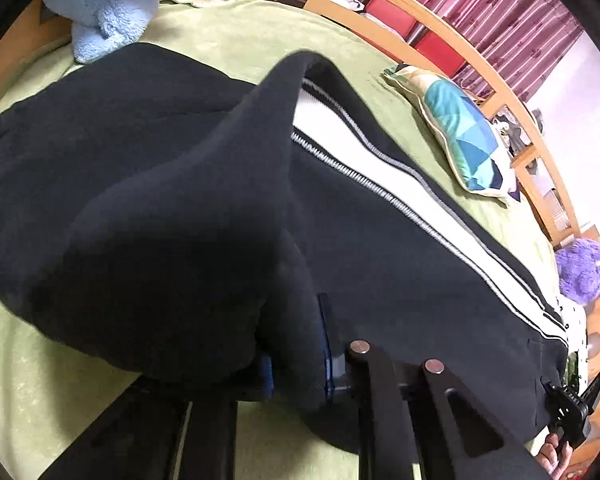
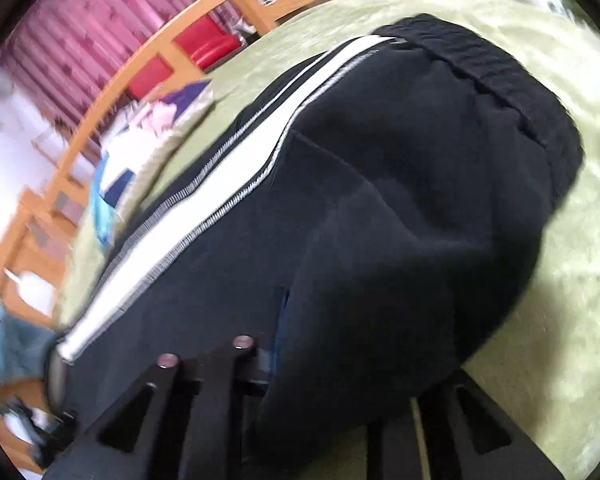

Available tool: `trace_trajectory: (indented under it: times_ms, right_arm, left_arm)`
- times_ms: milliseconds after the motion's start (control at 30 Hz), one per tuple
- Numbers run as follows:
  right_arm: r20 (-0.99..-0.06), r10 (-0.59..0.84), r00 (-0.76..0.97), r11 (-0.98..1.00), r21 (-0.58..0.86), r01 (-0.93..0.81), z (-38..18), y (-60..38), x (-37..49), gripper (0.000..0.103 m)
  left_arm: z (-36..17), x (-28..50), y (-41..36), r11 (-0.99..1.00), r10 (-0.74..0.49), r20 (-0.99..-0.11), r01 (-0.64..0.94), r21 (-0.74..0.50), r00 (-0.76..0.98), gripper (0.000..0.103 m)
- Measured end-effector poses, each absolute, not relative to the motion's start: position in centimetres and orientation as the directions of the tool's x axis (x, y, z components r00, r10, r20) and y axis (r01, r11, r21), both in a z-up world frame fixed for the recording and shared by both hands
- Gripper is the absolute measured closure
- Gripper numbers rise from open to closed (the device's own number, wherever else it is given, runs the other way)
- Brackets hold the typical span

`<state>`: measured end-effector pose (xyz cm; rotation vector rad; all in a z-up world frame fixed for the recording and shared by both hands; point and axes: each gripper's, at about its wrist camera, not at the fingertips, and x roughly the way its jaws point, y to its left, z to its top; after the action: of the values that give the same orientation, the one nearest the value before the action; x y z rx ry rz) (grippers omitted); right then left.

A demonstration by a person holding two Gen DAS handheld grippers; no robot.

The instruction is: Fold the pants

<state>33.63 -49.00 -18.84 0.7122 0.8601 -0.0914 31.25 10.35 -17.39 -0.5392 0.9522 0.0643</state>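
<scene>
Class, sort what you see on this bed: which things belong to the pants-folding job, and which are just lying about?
In the job:
black pants
left gripper, shut on pants
right gripper, shut on pants

Lying about:
patterned cushion
blue plush toy
purple plush toy

Hand-held tongs: black frames, blue pads.
Left tongs and right tongs: triangular cut-outs, round silver pivot studs.

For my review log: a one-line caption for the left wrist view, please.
Left gripper shut on a raised fold of black white-striped pants lying on a green bedspread.
</scene>
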Motion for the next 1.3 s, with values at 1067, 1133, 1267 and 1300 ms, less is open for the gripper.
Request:
trace_trajectory:
  times_ms: [1067,1133,1267,1300]
  right_arm:
    - [-0.826,0.079,0.558,0.83,0.365,0.423,-15.7,-55.6,-3.7,0.053]
    - [-0.825,0.068,0.561,0.841,0.35,0.412,-14.6,-55.3,-4.2,0.053]
    - [-0.803,0.036,0.595,0.861,0.327,0.389,-12.1,-54.5,-4.3,0.053]
    - [-0.797,0.027,0.603,0.866,0.32,0.384,-11.4,-54.2,-4.0,0.053]
  left_arm:
    - [-11.5,0.1,7.0,0.936,-0.313,-0.817,0.01,-0.353,0.484,0.072]
    - [-10.7,0.0,8.2,0.929,-0.323,-0.801,0.008,-0.369,0.504,0.072]
    - [-9.1,0.7,10.6,0.92,-0.332,-0.774,0.004,-0.392,0.539,0.072]
    - [-8.8,0.9,11.2,0.921,-0.324,-0.771,-0.002,-0.389,0.548,0.072]
